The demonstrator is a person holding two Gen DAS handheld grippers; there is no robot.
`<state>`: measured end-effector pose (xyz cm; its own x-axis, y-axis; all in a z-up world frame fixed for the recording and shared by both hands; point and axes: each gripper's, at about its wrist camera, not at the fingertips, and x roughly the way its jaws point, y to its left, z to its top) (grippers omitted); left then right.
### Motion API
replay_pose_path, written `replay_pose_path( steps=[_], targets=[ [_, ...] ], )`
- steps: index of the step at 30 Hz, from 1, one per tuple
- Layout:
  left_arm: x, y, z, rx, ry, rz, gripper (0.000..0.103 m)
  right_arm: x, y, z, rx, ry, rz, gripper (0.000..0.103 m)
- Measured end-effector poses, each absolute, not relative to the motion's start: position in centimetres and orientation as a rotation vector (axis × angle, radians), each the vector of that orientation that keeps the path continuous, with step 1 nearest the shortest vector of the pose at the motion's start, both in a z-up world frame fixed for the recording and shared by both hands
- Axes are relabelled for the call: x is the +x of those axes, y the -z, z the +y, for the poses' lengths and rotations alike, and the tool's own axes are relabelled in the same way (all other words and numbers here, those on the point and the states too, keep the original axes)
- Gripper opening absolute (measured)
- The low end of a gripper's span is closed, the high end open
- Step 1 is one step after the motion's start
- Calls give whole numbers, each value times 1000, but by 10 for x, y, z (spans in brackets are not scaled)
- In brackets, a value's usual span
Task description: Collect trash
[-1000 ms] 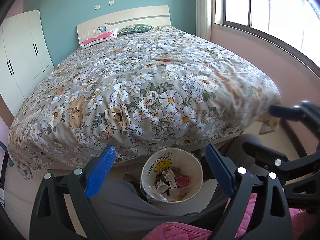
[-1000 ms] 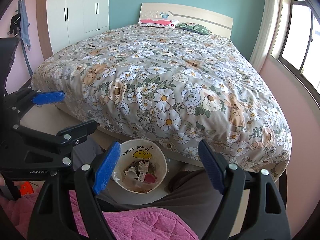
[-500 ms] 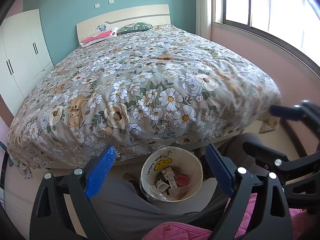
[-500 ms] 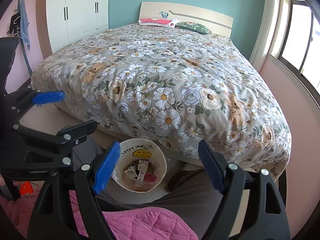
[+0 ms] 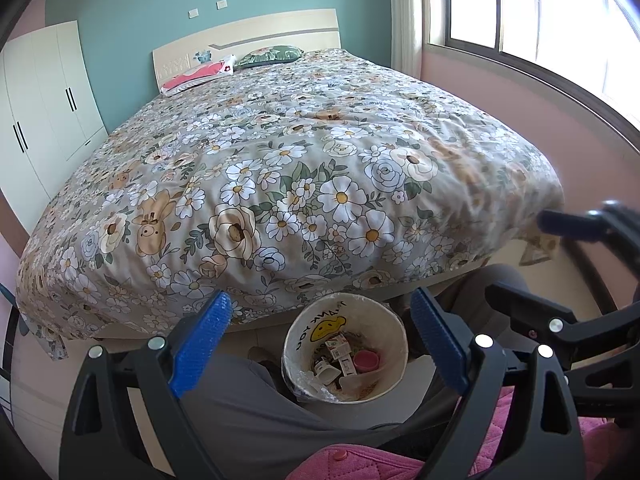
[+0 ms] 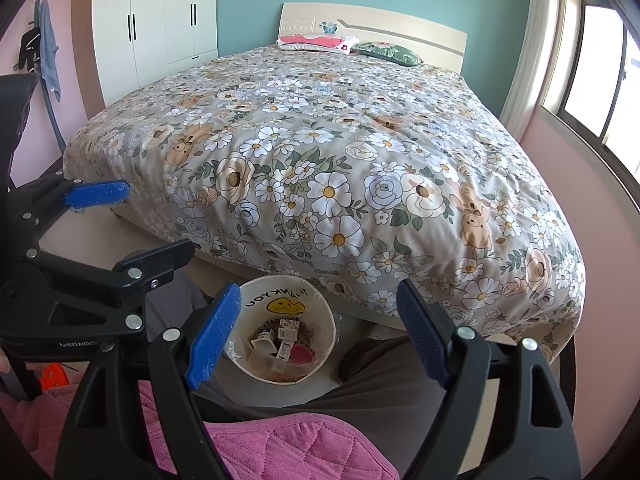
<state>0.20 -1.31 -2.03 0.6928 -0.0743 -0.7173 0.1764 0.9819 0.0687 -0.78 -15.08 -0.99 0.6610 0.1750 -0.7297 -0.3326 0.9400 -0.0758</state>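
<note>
Your left tool (image 5: 320, 340): blue pads spread wide, nothing between them. Your right tool (image 6: 320, 332): likewise spread wide and empty. Both held side by side above your lap, aimed at the foot of the bed (image 5: 304, 168). Trash bin (image 5: 346, 348): round, white, lined with a smiley "THANK YOU" bag, standing on the floor between your legs, just beside the bed's edge. Contents: small cartons (image 5: 340, 354), a pink cap (image 5: 366, 360), crumbs. Floral duvet (image 6: 340, 168) covers the bed; two pillows (image 6: 320, 42) at the headboard.
</note>
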Motion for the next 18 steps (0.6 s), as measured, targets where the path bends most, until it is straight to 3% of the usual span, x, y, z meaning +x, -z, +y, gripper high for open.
replay_pose_path(
  steps=[18],
  targets=[
    [3, 23, -11, 131, 147, 810, 91, -8, 12, -148, -205, -295, 807, 79]
  ],
)
